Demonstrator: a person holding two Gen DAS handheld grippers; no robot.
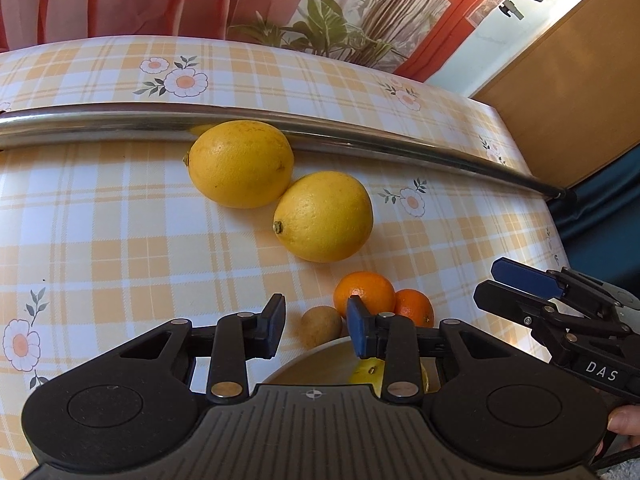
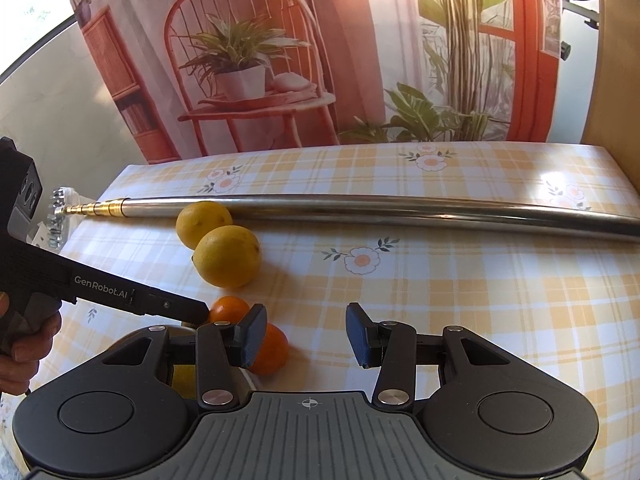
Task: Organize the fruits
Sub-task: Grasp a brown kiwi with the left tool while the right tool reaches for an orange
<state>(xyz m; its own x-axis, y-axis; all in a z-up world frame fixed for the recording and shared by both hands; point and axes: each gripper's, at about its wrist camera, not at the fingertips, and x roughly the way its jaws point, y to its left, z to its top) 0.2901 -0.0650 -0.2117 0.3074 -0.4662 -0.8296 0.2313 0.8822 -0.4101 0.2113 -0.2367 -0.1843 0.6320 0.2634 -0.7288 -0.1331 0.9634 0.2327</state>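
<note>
Two lemons lie on the checked tablecloth: the far lemon (image 1: 240, 163) touches a metal pole, the near lemon (image 1: 324, 216) sits against it. Closer lie two oranges (image 1: 364, 293) (image 1: 414, 307) and a small brown fruit (image 1: 321, 326). A plate (image 1: 304, 364) below my left gripper (image 1: 316, 330) holds a yellow fruit (image 1: 366, 372), partly hidden. The left gripper is open and holds nothing. In the right wrist view my right gripper (image 2: 306, 336) is open over bare cloth, its left finger pad (image 2: 252, 336) in front of an orange (image 2: 272, 348); both lemons (image 2: 228, 256) (image 2: 202, 222) lie beyond.
A long metal telescopic pole (image 2: 380, 210) lies across the table behind the lemons, its brass tip (image 2: 94, 209) at the left edge. A printed backdrop (image 2: 280, 60) hangs behind the table. The table edge (image 1: 552, 216) drops off at right. A hand (image 2: 24, 344) holds the left gripper's handle.
</note>
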